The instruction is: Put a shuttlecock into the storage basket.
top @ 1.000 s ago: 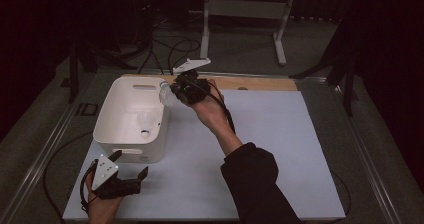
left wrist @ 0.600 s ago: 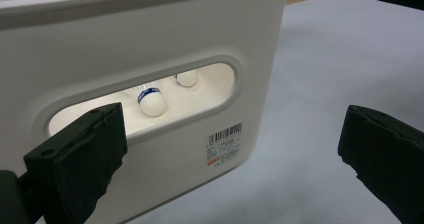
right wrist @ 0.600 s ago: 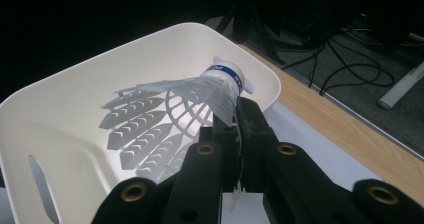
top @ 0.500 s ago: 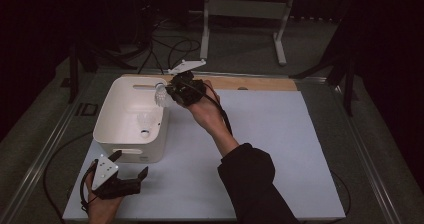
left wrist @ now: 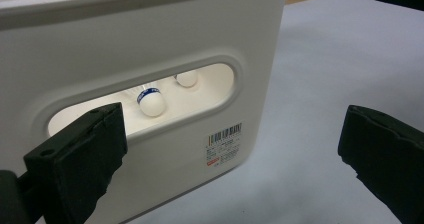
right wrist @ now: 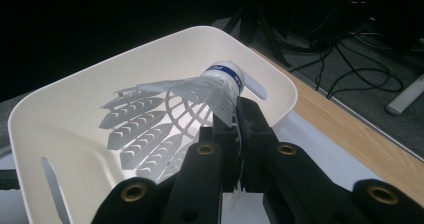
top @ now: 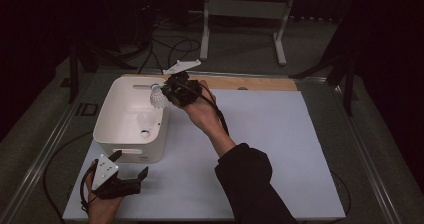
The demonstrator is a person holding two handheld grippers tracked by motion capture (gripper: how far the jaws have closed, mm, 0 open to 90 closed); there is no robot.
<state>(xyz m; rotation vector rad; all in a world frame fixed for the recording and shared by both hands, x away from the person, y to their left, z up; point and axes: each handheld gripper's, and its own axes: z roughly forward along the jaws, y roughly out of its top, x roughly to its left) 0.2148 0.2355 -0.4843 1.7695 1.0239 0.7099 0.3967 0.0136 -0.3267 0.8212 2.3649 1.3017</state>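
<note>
A white plastic bin (top: pixel 131 151) stands on the left of the white table mat. My right gripper (top: pixel 167 94) hovers over the bin's right rim, shut on a white shuttlecock (top: pixel 158 97) with a blue-banded cork. In the right gripper view the shuttlecock (right wrist: pixel 170 104) is pinched by its skirt, cork (right wrist: pixel 226 73) pointing up and away over the bin (right wrist: pixel 60 99). My left gripper (top: pixel 129 169) rests open on the mat just in front of the bin. Through the bin's handle slot, two shuttlecocks (left wrist: pixel 151 101) lie inside, seen between the open left gripper (left wrist: pixel 235 154) and its pads (left wrist: pixel 82 156).
A wooden strip (top: pixel 260 83) runs along the mat's far edge. Cables (top: pixel 170 46) and a metal stand (top: pixel 245 14) lie on the floor beyond the table. The mat (top: pixel 280 144) stretches bare to the right of the bin.
My right gripper has carried the shuttlecock leftward, from beside the bin's far right corner to over its rim. The left gripper has stayed put.
</note>
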